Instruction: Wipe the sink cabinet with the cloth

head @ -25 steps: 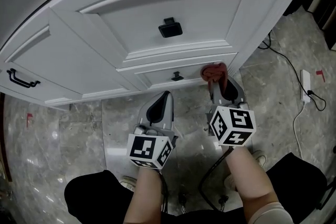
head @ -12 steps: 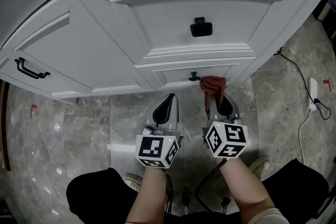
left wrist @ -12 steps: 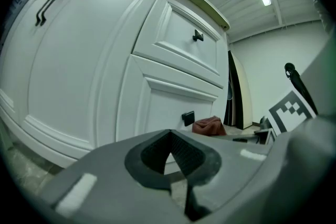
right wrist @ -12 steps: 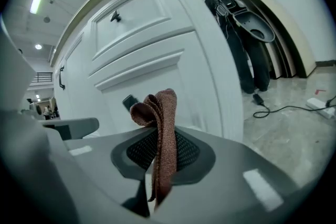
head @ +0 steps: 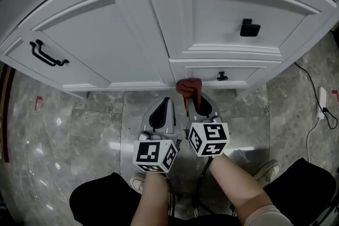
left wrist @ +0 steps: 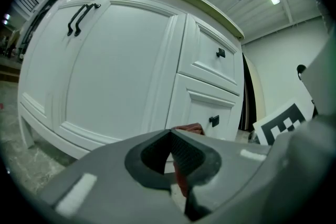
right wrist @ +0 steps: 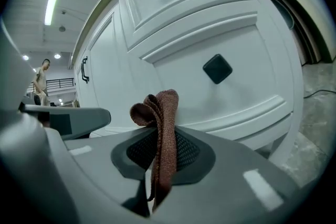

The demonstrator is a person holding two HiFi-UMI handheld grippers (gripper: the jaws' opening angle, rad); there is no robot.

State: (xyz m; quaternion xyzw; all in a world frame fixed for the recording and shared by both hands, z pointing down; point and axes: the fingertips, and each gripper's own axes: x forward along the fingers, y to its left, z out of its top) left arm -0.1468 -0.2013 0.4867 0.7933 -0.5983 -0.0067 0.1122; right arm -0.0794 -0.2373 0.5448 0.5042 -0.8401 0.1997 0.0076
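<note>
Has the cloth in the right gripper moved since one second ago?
Yes. The cloth in the right gripper moved left: earlier it was right of the lower drawer knob, now it is left of it.

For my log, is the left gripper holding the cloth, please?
No, the cloth is pinched in the right gripper; the left gripper is shut on nothing.

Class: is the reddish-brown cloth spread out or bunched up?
Bunched: the reddish-brown woven cloth sits folded, pinched in the right gripper.

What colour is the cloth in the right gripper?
The cloth is reddish brown; it shows best in the right gripper view.
</note>
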